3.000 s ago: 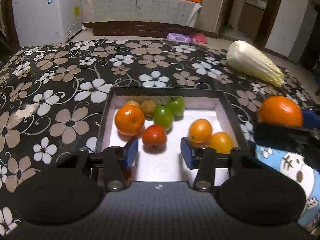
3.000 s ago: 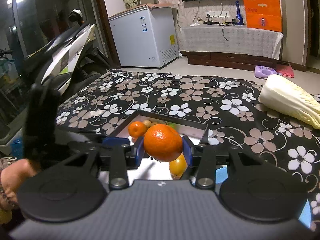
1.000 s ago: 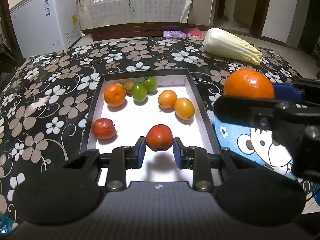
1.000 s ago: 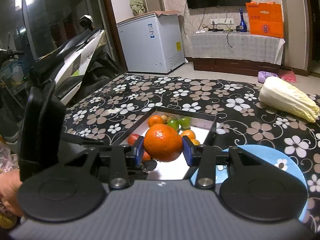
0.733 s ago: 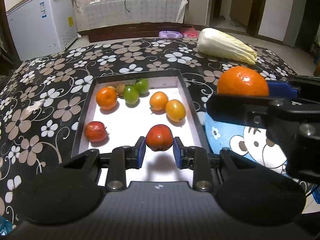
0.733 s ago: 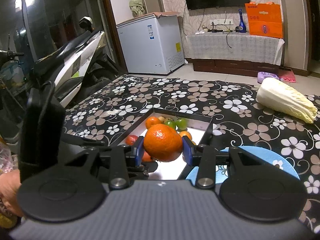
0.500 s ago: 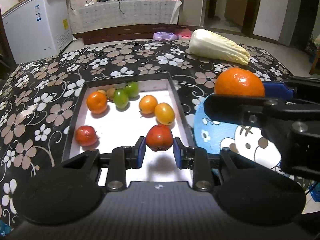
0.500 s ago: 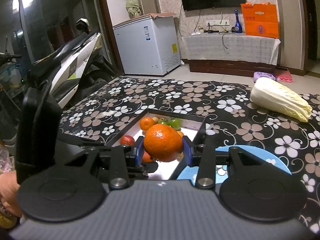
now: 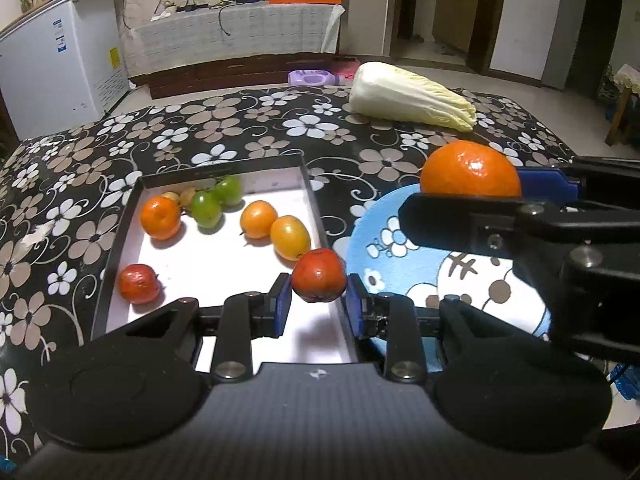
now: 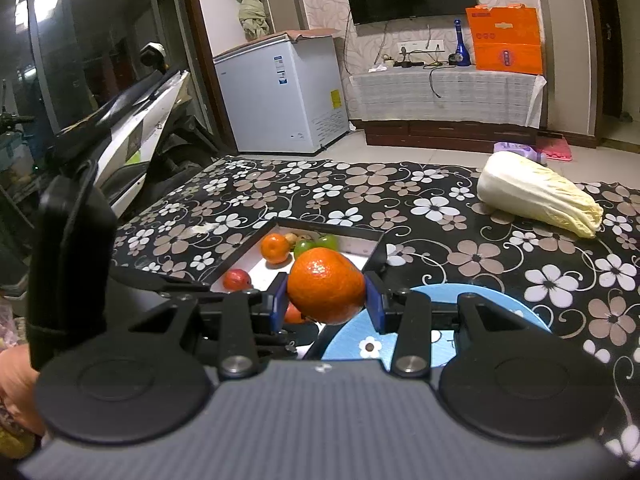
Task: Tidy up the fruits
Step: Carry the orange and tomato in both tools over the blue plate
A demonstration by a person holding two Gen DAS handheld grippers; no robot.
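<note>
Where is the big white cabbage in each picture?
Left wrist view: the cabbage lies on the flowered cloth, upper right of middle, beyond the blue plate.
Right wrist view: the cabbage lies at the right edge, halfway up.
Shared landmark: the black tray of fruit lies to its left in both.

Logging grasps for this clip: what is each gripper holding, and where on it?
Left gripper clamps a red fruit by its two sides; right gripper clamps an orange across its middle.
</note>
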